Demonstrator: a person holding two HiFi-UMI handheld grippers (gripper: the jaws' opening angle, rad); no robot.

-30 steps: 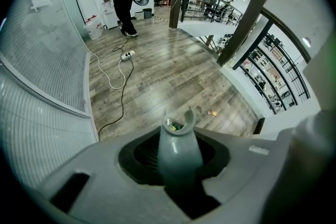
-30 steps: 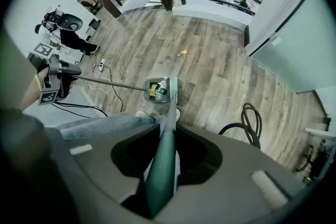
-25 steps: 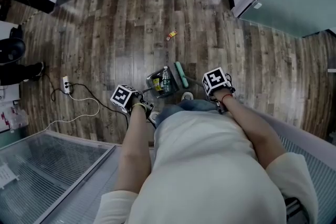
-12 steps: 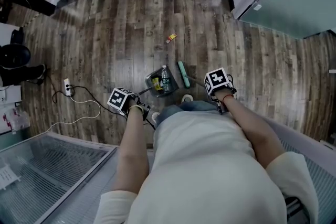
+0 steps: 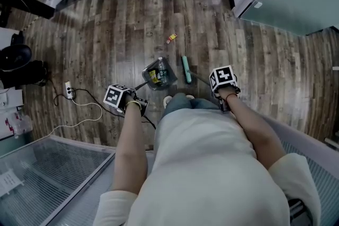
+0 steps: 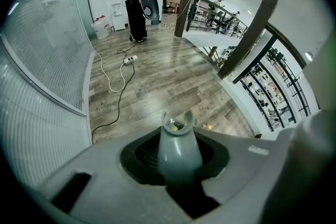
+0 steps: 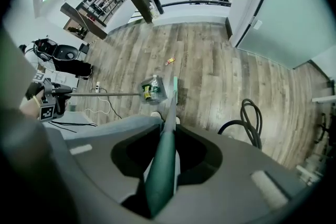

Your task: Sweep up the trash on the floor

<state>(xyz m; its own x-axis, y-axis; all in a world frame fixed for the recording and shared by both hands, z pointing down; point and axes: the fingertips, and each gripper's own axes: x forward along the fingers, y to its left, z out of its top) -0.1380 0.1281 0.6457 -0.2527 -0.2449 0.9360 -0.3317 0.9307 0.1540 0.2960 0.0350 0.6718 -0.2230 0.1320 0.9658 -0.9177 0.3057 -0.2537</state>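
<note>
Wooden floor [image 5: 106, 34] beyond the dustpan [image 5: 144, 70] is littered by a wrapper [image 5: 170, 38]. Dustpan handle [image 6: 179, 141] is clenched by left gripper [image 6: 178, 162], broom [image 5: 186, 69] by right gripper [image 7: 165, 161]; if tilted, its bottle [image 5: 161, 69] may be spilled.

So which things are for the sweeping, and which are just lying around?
For the sweeping:
- broom, held by the right gripper
- dustpan, held by the left gripper, with a bottle inside
- scrap of litter on the floor

Just lying about:
- power strip
- dark hose
</note>
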